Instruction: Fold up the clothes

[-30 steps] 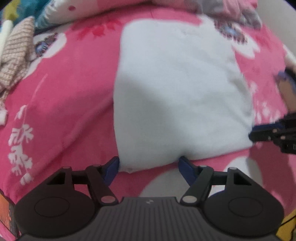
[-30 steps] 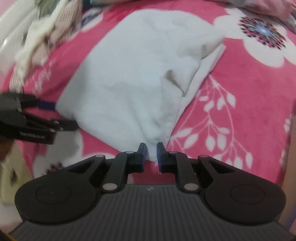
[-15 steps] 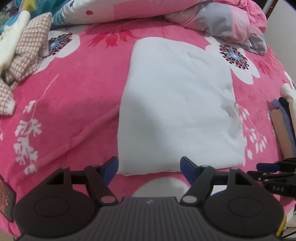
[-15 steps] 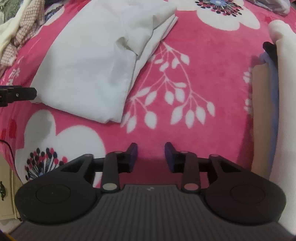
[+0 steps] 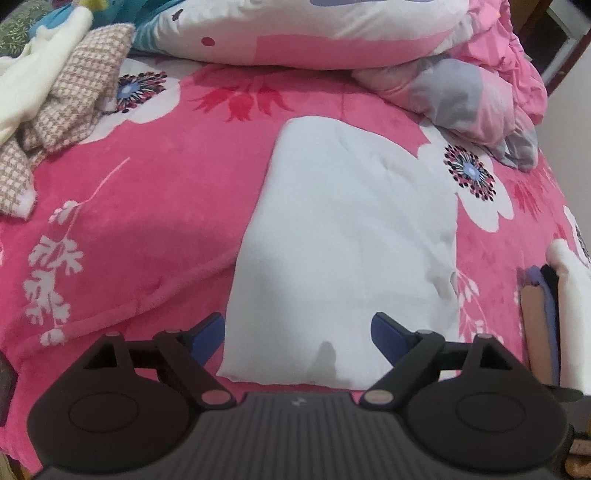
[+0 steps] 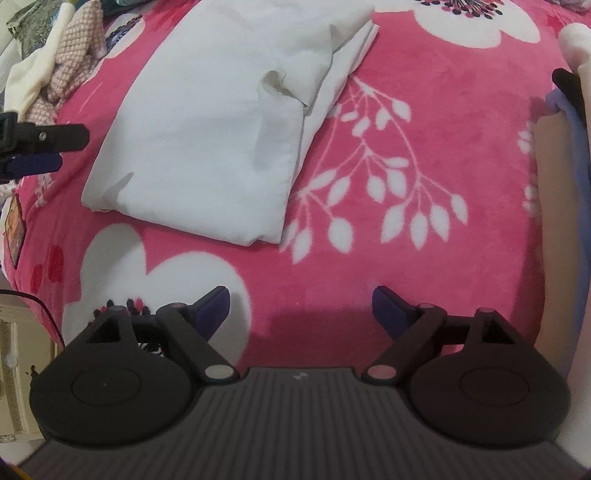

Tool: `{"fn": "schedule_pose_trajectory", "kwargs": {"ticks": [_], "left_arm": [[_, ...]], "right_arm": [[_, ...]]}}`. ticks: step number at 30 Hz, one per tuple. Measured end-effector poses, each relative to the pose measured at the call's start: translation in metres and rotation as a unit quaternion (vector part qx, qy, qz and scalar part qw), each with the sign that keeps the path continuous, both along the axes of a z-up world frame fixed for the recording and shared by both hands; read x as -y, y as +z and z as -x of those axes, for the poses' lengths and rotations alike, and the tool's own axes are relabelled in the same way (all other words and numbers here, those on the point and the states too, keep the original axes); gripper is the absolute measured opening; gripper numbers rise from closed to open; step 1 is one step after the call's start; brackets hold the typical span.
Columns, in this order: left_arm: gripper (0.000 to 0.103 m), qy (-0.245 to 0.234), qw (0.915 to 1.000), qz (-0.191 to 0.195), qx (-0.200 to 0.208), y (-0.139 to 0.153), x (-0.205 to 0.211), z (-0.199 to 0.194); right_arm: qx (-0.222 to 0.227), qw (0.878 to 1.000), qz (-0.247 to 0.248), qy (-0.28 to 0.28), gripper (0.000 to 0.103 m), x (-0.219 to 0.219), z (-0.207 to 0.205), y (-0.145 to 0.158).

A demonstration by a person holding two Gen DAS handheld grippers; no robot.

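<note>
A white garment (image 5: 343, 240), folded into a long rectangle, lies flat on the pink flowered blanket (image 5: 147, 221). My left gripper (image 5: 297, 328) hangs above its near short edge. Its jaws are opening, and the cloth lies below them without the blue pads pressing on it. In the right wrist view the same garment (image 6: 207, 140) lies up and to the left, with a loose flap along its right side. My right gripper (image 6: 301, 302) is over bare blanket to the near right of the garment. Its jaws are opening with nothing between them. The left gripper (image 6: 66, 149) shows at the left edge of that view.
A heap of unfolded clothes (image 5: 66, 92) lies at the far left of the bed. Pillows and a bunched quilt (image 5: 314, 33) fill the back. A stack of folded clothes (image 6: 561, 184) sits at the right. The bed's edge and a pale cabinet (image 6: 14, 369) are at the lower left.
My right gripper let go of the garment's near corner, moved off to the right and opened wide. My left gripper rose from the near edge and its jaws widened.
</note>
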State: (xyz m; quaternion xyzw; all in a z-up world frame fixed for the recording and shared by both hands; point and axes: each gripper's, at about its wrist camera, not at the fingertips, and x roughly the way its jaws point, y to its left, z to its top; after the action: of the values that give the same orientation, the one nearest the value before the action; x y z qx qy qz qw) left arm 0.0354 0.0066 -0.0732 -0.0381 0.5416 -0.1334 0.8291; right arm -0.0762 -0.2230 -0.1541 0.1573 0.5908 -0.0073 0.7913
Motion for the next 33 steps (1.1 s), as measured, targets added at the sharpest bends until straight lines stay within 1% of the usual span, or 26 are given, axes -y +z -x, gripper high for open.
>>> {"fn": "schedule_pose_trajectory", "kwargs": {"ticks": [5, 9, 13, 17, 19, 23, 27, 29, 31, 33], "left_arm": [[0.09, 0.002, 0.9999, 0.004, 0.01, 0.005, 0.003, 0.0], [0.09, -0.002, 0.9999, -0.001, 0.017, 0.007, 0.007, 0.0], [0.091, 0.002, 0.9997, -0.007, 0.022, 0.009, 0.007, 0.0], [0.091, 0.013, 0.9996, -0.005, 0.024, 0.01, 0.004, 0.0], [0.091, 0.017, 0.9995, -0.005, 0.028, 0.01, 0.004, -0.001], [0.092, 0.023, 0.999, -0.012, 0.036, 0.011, 0.004, -0.004], [0.092, 0.025, 0.9984, -0.038, 0.035, 0.009, 0.01, -0.01], [0.092, 0.021, 0.9976, -0.059, 0.029, 0.007, 0.013, -0.015], [0.092, 0.018, 0.9961, -0.084, 0.021, 0.003, 0.016, -0.02], [0.092, 0.018, 0.9935, -0.112, 0.01, -0.001, 0.018, -0.026]], "right_arm": [[-0.001, 1.0, 0.013, -0.014, 0.087, -0.003, 0.007, 0.001], [0.002, 0.999, 0.042, -0.012, 0.087, -0.009, 0.007, 0.007], [0.011, 0.996, 0.085, -0.02, 0.087, -0.013, 0.01, 0.016], [0.036, 0.993, 0.115, -0.017, 0.087, -0.017, 0.012, 0.029], [0.063, 0.99, 0.129, -0.011, 0.087, -0.018, 0.013, 0.039], [0.103, 0.985, 0.137, -0.006, 0.087, -0.019, 0.009, 0.054], [0.137, 0.981, 0.135, -0.006, 0.088, -0.02, 0.007, 0.066], [0.148, 0.979, 0.142, -0.002, 0.088, -0.023, 0.005, 0.07], [0.155, 0.977, 0.148, -0.001, 0.088, -0.024, 0.001, 0.071], [0.149, 0.977, 0.152, -0.007, 0.088, -0.024, -0.004, 0.071]]}}
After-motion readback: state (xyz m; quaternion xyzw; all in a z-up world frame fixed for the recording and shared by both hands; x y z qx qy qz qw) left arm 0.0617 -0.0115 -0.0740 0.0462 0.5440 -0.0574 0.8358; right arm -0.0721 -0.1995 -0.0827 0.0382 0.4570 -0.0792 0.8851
